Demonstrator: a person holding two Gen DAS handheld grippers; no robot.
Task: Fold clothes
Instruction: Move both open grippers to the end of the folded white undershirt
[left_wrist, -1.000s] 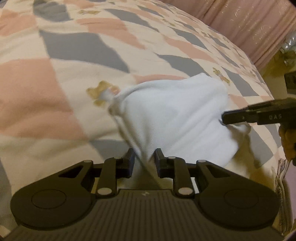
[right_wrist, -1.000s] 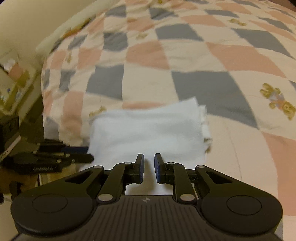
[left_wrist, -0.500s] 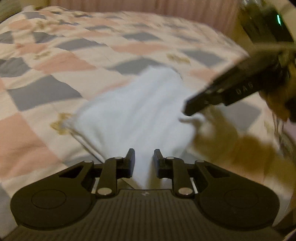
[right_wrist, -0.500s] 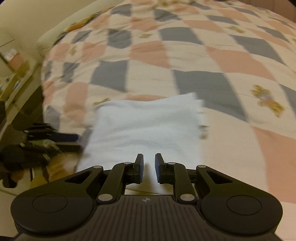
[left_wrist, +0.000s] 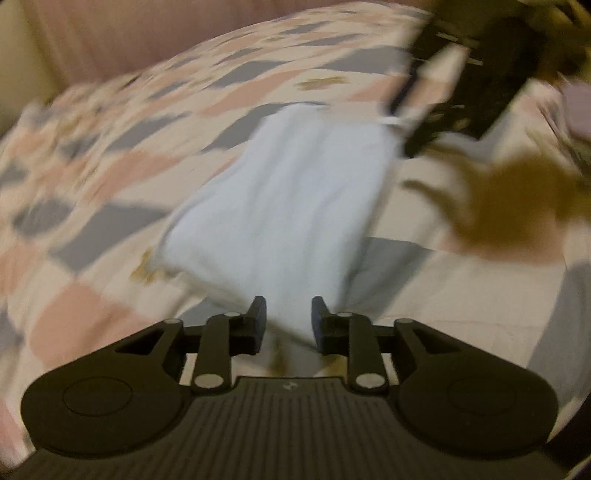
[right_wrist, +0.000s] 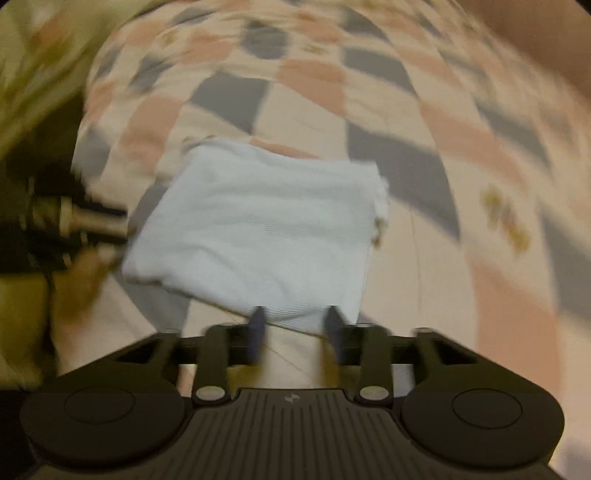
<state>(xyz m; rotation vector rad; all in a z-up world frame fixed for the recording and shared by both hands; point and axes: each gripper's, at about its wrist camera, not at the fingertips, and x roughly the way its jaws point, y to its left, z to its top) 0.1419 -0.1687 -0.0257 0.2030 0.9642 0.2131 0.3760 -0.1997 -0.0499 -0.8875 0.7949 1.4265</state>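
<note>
Both wrist views are motion-blurred. A folded white cloth (right_wrist: 258, 229) lies flat on the bed, on a checked quilt (right_wrist: 314, 81) of pink, grey and cream patches with small bear prints. In the right wrist view the cloth reads as a rough rectangle, with layered edges showing along its right side.

Left tongs (left_wrist: 289, 319): jaws opening, a narrow gap between them. The near corner of the cloth runs down into that gap, but neither pad presses on it.

Right tongs (right_wrist: 294, 325): jaws opening, gap moderately wide. The near edge of the cloth sits between the two fingers; the pads stand clear of the fabric on both sides.

In the left wrist view the right tongs appear as a dark blurred shape at upper right, just beside the far right corner of the cloth; contact cannot be told. Their shadow falls on the quilt to the right of the cloth. In the right wrist view the left tongs show at the left edge, near the cloth's left side.
</note>
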